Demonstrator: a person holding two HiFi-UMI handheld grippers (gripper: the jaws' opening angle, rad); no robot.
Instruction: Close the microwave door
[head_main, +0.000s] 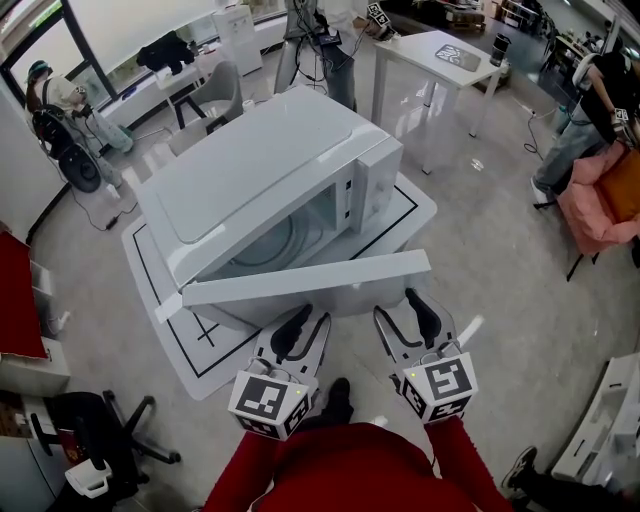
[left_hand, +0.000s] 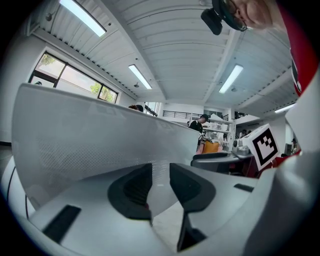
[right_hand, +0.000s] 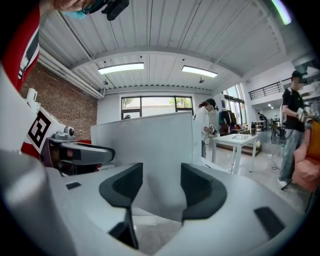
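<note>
The white box-shaped microwave (head_main: 260, 165) sits on a low white platform with black lines (head_main: 415, 210). Its flat white door (head_main: 310, 280) is swung wide open and stands as a long slab across the front, with its free end to the right. Grey floor (head_main: 500, 270) lies open on that side, and a white table (head_main: 445, 60) is well beyond.

Both grippers are on the door's outer side, close to it. The left gripper (head_main: 305, 325) has its jaws a little apart with nothing between them. The right gripper (head_main: 400, 315) has its jaws spread wide and also empty, squarely facing the panel.

People stand around the bright room, and a pink chair (head_main: 595, 205) is off to the right.
</note>
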